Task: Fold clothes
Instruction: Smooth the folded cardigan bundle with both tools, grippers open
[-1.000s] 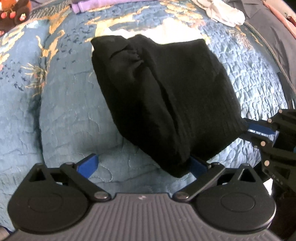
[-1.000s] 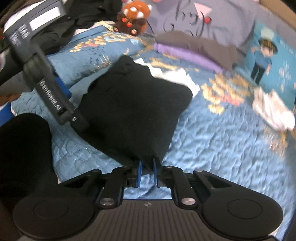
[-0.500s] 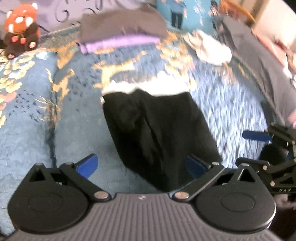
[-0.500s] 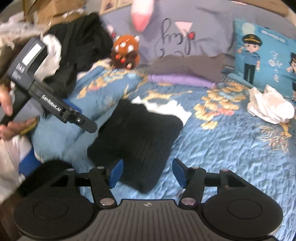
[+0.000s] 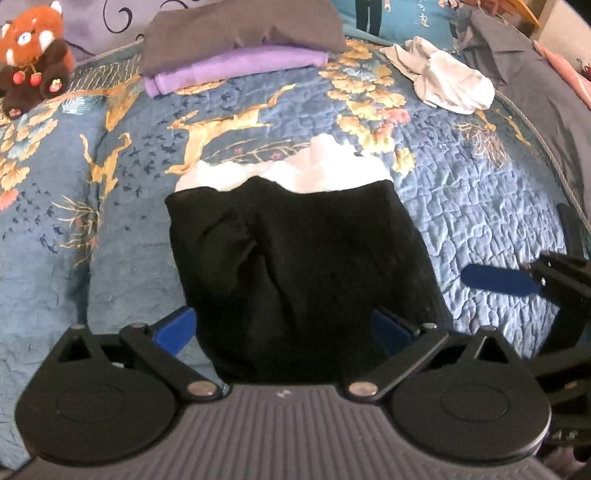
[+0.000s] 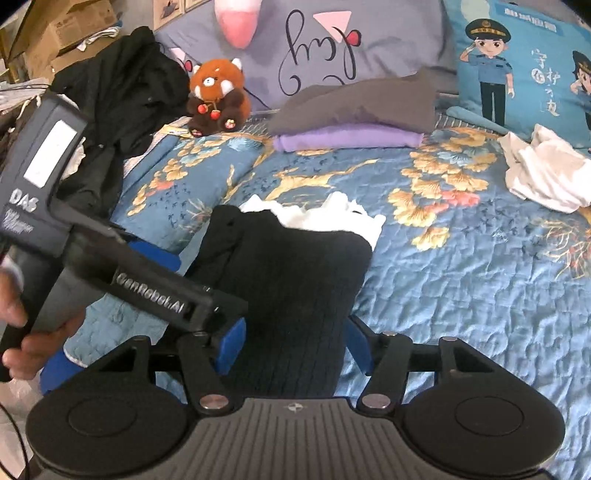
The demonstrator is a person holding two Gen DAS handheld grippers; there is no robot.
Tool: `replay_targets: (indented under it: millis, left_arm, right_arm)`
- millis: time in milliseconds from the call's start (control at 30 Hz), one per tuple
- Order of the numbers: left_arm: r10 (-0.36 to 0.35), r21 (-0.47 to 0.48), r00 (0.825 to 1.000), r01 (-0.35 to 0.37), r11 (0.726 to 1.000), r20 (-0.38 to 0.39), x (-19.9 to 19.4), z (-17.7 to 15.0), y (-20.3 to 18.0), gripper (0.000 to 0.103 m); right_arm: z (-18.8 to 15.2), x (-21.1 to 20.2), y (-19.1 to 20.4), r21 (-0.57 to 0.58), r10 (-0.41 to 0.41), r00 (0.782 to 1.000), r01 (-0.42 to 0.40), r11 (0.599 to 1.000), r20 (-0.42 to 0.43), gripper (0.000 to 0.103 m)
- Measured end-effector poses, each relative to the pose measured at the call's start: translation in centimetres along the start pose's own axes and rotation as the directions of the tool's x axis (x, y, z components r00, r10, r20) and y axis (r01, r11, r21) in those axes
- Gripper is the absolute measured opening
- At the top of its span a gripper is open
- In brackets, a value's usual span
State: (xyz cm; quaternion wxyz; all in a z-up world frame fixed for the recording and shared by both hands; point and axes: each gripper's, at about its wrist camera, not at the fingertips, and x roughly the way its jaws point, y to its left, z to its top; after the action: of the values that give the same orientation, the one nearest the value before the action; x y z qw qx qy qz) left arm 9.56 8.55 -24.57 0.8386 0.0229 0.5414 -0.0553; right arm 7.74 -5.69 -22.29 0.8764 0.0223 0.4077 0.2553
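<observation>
1. Left wrist: your left gripper (image 5: 282, 328) sat with jaws apart over the black garment (image 5: 295, 266), folded on the blue quilt (image 5: 480, 206); both grippers had backed off.
2. Right wrist: your right gripper (image 6: 291, 349), clamped earlier, gaped; pillows (image 6: 369, 33) lay behind.

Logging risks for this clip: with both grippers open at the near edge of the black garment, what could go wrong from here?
1. The black garment shows a bunched ridge on its left side; folding again could lock that crease in.
2. It lies over a white item; a deep pinch might take both.
3. The left gripper and right gripper sit close together, so they could collide.
</observation>
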Motion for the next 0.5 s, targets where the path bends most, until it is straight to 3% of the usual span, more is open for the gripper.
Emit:
replay_targets:
  millis: [133,500]
  left_arm:
    - [0.067,0.040,0.998,-0.067,0.997,0.012,-0.2,-0.2,-0.5,0.102]
    - [0.143,0.063,0.987,-0.148,0.987,0.078,-2.3,-1.4,-2.4,0.102]
  right_arm:
    - [-0.7,-0.5,0.3,-0.016,-0.003,1.000,0.003,1.000,-0.001,0.059]
    - [-1.2,-3.0,-0.1,0.004,-0.051,0.997,0.051,0.999,0.050,0.063]
